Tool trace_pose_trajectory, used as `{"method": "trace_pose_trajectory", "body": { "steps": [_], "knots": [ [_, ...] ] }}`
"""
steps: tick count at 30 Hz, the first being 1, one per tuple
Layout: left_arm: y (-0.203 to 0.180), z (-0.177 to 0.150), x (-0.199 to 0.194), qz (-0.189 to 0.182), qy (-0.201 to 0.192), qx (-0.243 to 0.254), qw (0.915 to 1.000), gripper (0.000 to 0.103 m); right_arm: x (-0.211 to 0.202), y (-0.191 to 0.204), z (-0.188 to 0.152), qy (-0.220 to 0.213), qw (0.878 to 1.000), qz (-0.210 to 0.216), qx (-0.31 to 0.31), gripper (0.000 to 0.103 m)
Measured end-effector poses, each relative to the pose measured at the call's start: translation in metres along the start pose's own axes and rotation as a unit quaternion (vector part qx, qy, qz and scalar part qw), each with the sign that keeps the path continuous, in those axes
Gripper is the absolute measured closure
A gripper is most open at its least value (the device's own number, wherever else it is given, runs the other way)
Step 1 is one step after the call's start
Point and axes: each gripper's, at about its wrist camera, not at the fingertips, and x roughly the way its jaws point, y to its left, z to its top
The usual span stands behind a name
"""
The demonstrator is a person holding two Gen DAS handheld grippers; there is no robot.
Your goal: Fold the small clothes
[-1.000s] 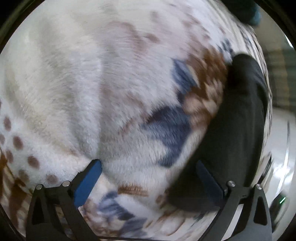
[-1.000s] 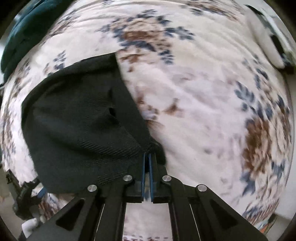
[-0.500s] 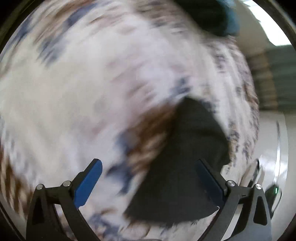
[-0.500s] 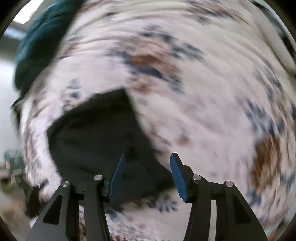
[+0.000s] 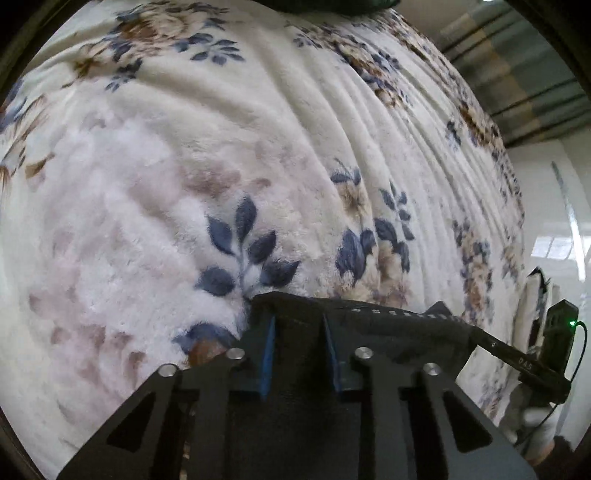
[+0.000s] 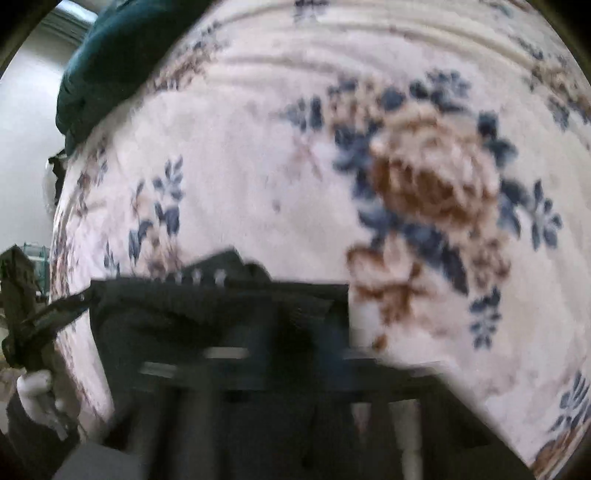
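A small black garment [image 5: 388, 325] lies on a floral fleece blanket [image 5: 184, 184]. In the left wrist view its left corner sits between the blue pads of my left gripper [image 5: 299, 339], whose jaws stand partly closed around the cloth. In the right wrist view the same garment [image 6: 192, 306] stretches to the left, and my right gripper [image 6: 299, 332] is over its right edge. That view is blurred, so the right jaws cannot be read. The other gripper shows at the right edge of the left view [image 5: 524, 365].
A dark teal cloth pile [image 6: 110, 55] lies at the far left of the blanket, also at the top of the left view [image 5: 325, 5]. The blanket's edge drops to a pale shiny floor [image 5: 554, 221] on the right.
Both grippers have moved to the garment's near edge. The left jaws, wide open before, have closed in around its corner. The right gripper let go of the cloth, opened, then moved onto the edge.
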Motion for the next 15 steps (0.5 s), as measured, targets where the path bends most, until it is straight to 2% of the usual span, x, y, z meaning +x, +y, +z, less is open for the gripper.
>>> {"method": "trace_pose_trajectory", "body": {
  "steps": [3,6,11,13,15],
  "knots": [
    [-0.001,0.001,-0.005,-0.007,-0.001,-0.005,1.0000,0.085,-0.013,-0.019,0.006,-0.018,0.995,0.052,0.082,0.102],
    [-0.002,0.005,0.000,-0.005,0.004,-0.008,0.9999,0.085,-0.019,-0.028,0.016,-0.027,0.990,0.072,0.118,0.102],
    [0.008,0.015,0.012,-0.014,0.016,-0.041,0.9989,0.085,-0.016,-0.014,0.039,-0.033,0.994,0.033,0.097,0.102],
    [0.018,0.017,0.020,-0.027,0.025,-0.069,0.9969,0.085,-0.004,-0.012,0.044,-0.016,0.996,0.007,0.083,0.102],
    [0.022,0.017,0.020,-0.035,0.027,-0.085,0.9954,0.081,0.017,-0.012,0.047,0.024,0.997,-0.011,0.074,0.102]
  ]
}}
